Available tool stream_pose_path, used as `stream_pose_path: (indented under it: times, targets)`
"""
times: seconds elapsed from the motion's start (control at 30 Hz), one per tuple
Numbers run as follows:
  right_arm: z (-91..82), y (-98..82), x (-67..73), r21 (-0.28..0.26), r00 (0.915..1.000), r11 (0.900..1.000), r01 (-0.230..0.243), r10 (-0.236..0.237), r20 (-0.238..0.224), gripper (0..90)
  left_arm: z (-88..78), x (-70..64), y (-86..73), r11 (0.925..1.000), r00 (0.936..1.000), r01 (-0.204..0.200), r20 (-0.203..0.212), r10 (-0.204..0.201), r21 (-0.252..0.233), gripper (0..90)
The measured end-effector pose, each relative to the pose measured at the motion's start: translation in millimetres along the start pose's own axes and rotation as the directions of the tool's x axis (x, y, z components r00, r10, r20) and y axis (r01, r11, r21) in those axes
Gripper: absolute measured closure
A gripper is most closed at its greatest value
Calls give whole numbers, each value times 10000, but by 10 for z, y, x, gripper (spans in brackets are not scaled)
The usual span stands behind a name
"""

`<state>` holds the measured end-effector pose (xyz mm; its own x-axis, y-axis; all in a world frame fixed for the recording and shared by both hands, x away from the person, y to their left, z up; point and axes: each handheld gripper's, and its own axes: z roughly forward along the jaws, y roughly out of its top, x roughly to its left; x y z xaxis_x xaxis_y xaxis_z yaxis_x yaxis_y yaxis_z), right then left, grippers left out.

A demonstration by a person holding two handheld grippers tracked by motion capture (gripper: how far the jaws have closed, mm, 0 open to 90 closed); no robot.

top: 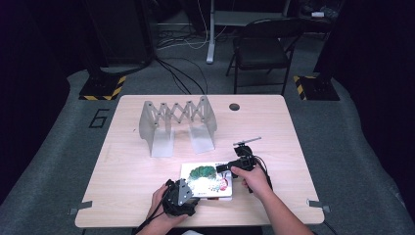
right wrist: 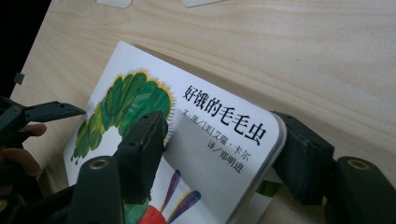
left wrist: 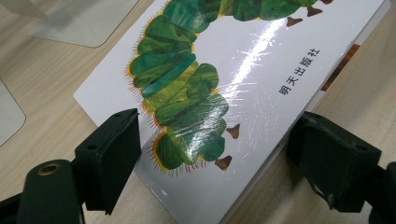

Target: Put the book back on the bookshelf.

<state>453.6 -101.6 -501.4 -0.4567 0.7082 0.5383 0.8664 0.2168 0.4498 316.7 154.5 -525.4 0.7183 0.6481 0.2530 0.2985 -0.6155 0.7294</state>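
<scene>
A glossy white picture book with a green caterpillar on its cover (top: 206,180) lies flat near the front edge of the light wooden table (top: 127,161). The left gripper (left wrist: 212,158) straddles the book's near corner, one jaw over the cover and one beside the edge; whether they press on it cannot be told. The right gripper (right wrist: 224,156) brackets the far right corner, its cover lifted slightly off the pages, the grip unclear. A grey folding accordion rack (top: 177,123) stands well apart behind.
</scene>
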Motion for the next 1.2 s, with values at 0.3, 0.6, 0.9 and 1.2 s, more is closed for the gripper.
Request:
stream_pose_path:
  times: [0.3, 0.6, 0.9, 1.2]
  targets:
    - [12, -13, -29, -9, 10000, 10000, -30, 30, 22, 388, -17, 6, 12, 9998, 9997, -27, 223, 23, 177, 175]
    - [5, -22, -47, -92, 10000, 9999, -70, 70, 17, 406, -114, 70, 17, 9987, 9962, 325, 790, -355, 394, 266]
    - [9, -27, -41, -149, 10000, 9999, -12, 13, 66, 406, -228, 167, 44, 9965, 9926, 839, 874, -839, 38, 306]
    - [9, -28, -42, -162, 10000, 9999, -28, 28, 45, 406, -229, 306, 57, 9852, 9784, 1707, 1208, -1678, -138, 319]
